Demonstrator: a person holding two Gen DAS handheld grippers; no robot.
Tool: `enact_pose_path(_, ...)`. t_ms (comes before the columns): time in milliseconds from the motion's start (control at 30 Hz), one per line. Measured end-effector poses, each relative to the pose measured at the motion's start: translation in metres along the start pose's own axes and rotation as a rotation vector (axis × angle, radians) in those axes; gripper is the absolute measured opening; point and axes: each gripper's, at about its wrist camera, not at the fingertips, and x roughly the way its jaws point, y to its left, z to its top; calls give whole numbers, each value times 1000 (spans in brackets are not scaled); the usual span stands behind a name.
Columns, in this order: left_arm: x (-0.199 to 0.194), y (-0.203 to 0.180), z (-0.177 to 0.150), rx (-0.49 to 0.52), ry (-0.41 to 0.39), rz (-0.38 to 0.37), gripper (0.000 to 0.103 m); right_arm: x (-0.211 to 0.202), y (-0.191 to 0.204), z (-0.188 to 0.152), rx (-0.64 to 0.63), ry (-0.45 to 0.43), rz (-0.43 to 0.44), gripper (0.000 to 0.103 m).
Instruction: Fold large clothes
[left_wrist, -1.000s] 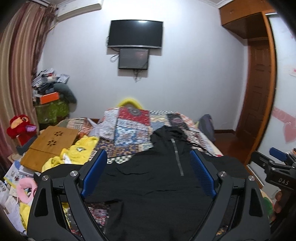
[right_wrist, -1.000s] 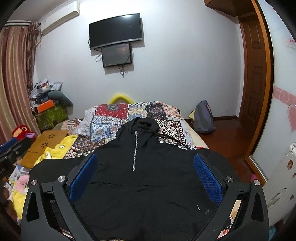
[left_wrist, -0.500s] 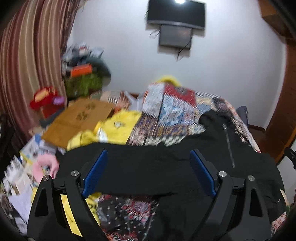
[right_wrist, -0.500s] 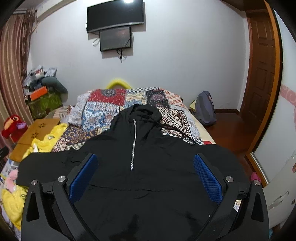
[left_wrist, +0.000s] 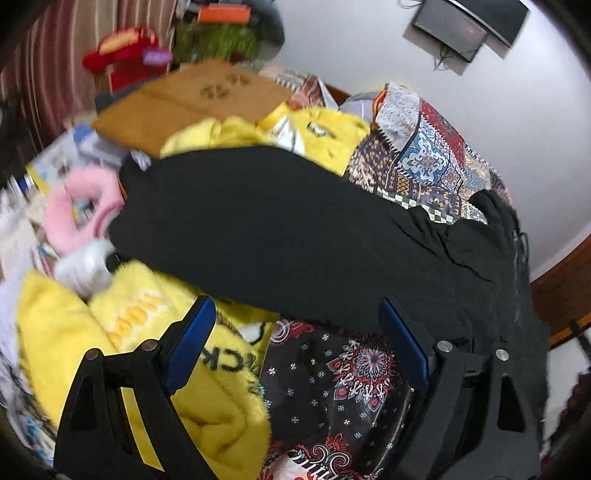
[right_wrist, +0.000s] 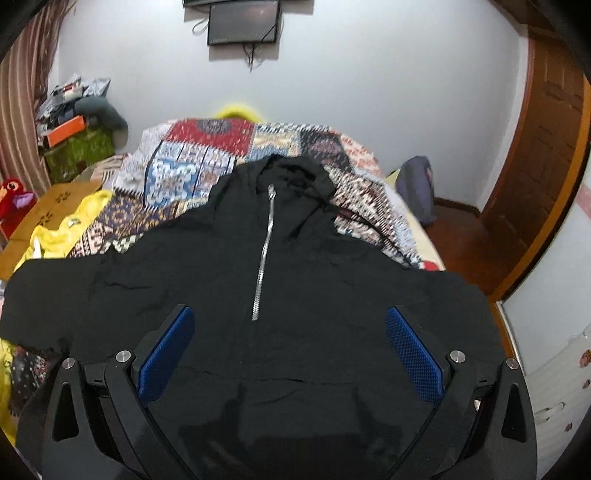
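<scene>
A black hooded jacket (right_wrist: 295, 280) lies face-up on the patterned bedspread (right_wrist: 192, 173), hood toward the far wall, sleeves spread sideways; left gripper (left_wrist: 295, 325) and right gripper (right_wrist: 291, 332) hover above, jaws wide, holding nothing.

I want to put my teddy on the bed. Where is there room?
Free: the patchwork quilt beyond the black zip hoodie, toward the white wall. Crowded: the side with yellow fluffy clothes and pink plush ring.

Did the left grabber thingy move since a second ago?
Yes. The left gripper swung left and tipped down: the wall TV slid from centre to the top right corner, and the black hoodie sleeve fills its view.
</scene>
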Motion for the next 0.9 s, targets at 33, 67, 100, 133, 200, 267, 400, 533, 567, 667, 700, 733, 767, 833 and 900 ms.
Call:
enact_pose_path(33, 4, 7, 0, -27, 16, -20, 90, 4, 1, 0, 2, 11, 12, 102)
enact_pose_path(67, 9, 16, 1, -60, 37, -41, 90, 7, 0, -1, 5, 22, 23, 102)
enact_pose_path(100, 14, 24, 1, -92, 61, -64, 90, 9, 1, -2, 8, 30, 32, 102)
enact_pose_path(133, 18, 29, 2, -114, 74, -80, 88, 12, 1, -3, 9, 39, 41, 102)
enact_pose_path(200, 24, 40, 3, -154, 89, -98, 87, 15, 1, -5, 11, 54, 50, 102)
enact_pose_path(267, 32, 51, 7, -187, 93, -111, 86, 18, 1, -5, 15, 69, 59, 102)
enact_pose_path(400, 45, 69, 17, -248, 71, -111, 86, 20, -1, -5, 25, 88, 71, 102)
enact_pose_path(533, 63, 89, 29, -313, 61, -101, 82, 22, -2, -3, 36, 92, 68, 102)
enact_pose_path(567, 67, 93, 31, -333, 61, -102, 81, 22, -3, -3, 38, 93, 65, 102)
enact_pose_path(667, 73, 102, 38, -361, 45, -102, 80, 20, -3, -2, 41, 92, 60, 102)
enact_pose_path(700, 72, 103, 40, -368, 38, -93, 78, 18, -3, -2, 41, 91, 57, 102)
enact_pose_path(733, 71, 104, 41, -375, 33, -89, 74, 18, -3, -2, 40, 91, 54, 102)
enact_pose_path(767, 68, 104, 42, -382, 25, -79, 72, 16, -4, -1, 38, 90, 51, 102)
enact_pose_path(833, 62, 102, 44, -377, 5, -46, 57, 12, -4, -1, 33, 88, 48, 102)
enact_pose_path(900, 53, 94, 48, -339, -29, -8, 46, 9, -6, 0, 26, 84, 44, 102)
